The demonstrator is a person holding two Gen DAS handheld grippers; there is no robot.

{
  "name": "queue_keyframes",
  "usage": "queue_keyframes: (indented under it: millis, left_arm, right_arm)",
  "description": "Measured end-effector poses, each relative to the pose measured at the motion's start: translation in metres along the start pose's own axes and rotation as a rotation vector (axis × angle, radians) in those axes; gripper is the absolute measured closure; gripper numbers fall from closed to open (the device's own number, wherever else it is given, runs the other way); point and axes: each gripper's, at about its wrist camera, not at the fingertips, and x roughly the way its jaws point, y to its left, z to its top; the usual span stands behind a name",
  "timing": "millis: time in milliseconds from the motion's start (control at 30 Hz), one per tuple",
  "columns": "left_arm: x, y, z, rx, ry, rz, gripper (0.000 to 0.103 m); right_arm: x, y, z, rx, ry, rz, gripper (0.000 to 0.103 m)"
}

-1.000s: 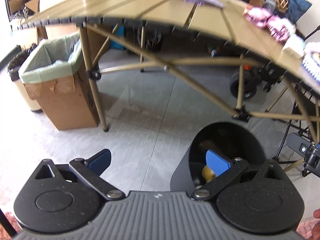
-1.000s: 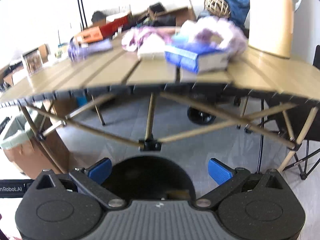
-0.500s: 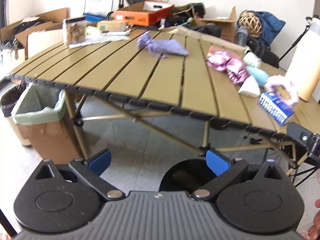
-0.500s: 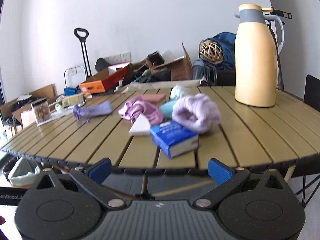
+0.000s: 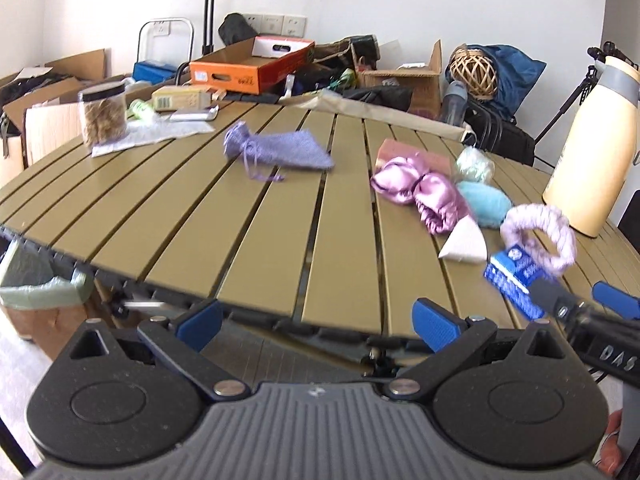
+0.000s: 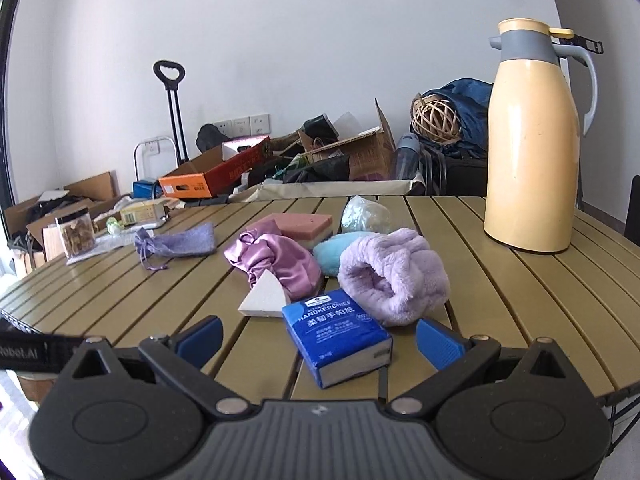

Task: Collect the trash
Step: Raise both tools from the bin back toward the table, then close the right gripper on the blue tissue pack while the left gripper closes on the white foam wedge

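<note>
One thermos [image 6: 532, 140], one tissue pack [image 6: 338, 340], two pouches [image 6: 176, 242].

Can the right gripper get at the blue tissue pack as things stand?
Probably yes. The right gripper is open and empty, the blue tissue pack lies straight ahead between its fingertips, and only the purple fluffy cloth crowds one corner.

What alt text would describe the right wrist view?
Open right tongs hover over a blue handkerchief pack on a slatted table. Behind lie a lilac fluffy cloth, white wedge and cream jug.
</note>
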Motion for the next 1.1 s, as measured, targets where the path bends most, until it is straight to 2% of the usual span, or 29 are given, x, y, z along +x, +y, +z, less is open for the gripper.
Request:
queue_keyframes:
  millis: [233, 500, 567, 833, 933, 1067, 1100]
  left_arm:
    - [0.016, -0.003, 0.016, 0.016, -0.014, -0.010, 0.000]
    - [0.031, -0.005, 0.016, 0.008, -0.015, -0.036, 0.000]
    - [0.034, -0.006, 0.016, 0.008, -0.007, -0.039, 0.000]
    - [0.038, -0.002, 0.015, -0.002, 0.006, -0.038, 0.000]
    - [0.038, 0.000, 0.015, -0.007, 0.006, -0.036, 0.000]
    - [0.035, 0.001, 0.015, -0.012, 0.004, -0.035, 0.000]
    - [0.035, 0.001, 0.014, -0.012, 0.003, -0.035, 0.000]
  right_arm:
    - [0.027, 0.001, -0.005, -0.050, 0.046, -0.029, 0.000]
    - [0.035, 0.007, -0.009, -0.088, -0.007, -0.066, 0.003]
    - [0.037, 0.008, -0.009, -0.088, -0.010, -0.065, 0.010]
    - [0.048, 0.013, -0.012, -0.104, 0.006, -0.080, 0.022]
    - [0.051, 0.013, -0.013, -0.109, 0.007, -0.083, 0.038]
    - [0.049, 0.018, -0.013, -0.138, -0.003, -0.086, 0.052]
    - [0.049, 0.019, -0.013, -0.144, -0.004, -0.090, 0.052]
